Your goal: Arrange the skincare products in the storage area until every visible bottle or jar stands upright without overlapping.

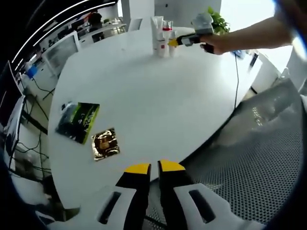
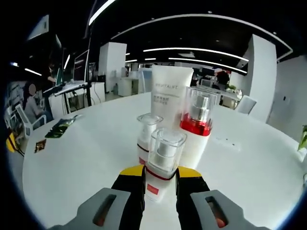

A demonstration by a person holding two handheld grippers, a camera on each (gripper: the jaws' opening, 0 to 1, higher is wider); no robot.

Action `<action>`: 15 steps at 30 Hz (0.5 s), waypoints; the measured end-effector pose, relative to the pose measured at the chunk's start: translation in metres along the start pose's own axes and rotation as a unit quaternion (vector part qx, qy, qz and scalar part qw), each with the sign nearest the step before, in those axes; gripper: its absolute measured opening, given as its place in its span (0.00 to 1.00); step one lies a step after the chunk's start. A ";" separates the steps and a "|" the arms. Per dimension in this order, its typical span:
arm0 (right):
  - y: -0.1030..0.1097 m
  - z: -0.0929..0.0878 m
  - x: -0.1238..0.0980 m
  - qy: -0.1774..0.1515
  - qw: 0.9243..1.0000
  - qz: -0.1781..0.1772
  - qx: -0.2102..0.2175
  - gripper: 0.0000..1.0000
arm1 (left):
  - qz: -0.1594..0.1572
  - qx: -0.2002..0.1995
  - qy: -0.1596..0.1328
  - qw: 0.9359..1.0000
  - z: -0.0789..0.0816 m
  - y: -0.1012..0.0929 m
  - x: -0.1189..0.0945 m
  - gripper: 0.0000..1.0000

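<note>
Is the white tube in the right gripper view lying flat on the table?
No, the white tube stands upright on the table, behind the small clear-capped bottles.

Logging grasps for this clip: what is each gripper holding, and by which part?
The right gripper clamps the small clear-capped bottle by its lower body. The left gripper holds nothing.
</note>
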State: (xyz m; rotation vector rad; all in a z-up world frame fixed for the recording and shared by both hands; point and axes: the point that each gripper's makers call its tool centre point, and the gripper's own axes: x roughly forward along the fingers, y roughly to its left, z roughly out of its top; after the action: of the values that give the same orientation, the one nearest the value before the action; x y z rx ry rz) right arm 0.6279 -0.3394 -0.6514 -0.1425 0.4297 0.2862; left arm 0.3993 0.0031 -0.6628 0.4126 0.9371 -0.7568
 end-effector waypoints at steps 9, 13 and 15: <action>0.001 -0.002 -0.002 -0.017 1.000 -0.014 -0.006 0.17 | -0.013 0.005 0.000 1.000 0.000 -0.005 0.001 0.03; 0.004 -0.003 -0.001 -0.029 0.999 -0.014 -0.021 0.17 | -0.019 0.010 0.004 1.000 -0.001 -0.007 0.001 0.03; 0.005 -0.004 -0.001 -0.031 0.999 -0.015 -0.023 0.17 | -0.020 0.010 0.005 1.000 -0.001 -0.008 0.001 0.03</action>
State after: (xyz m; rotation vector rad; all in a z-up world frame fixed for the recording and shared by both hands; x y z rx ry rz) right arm 0.6238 -0.3357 -0.6547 -0.1844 0.3586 0.2708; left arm 0.3931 -0.0020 -0.6647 0.4165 0.9494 -0.8021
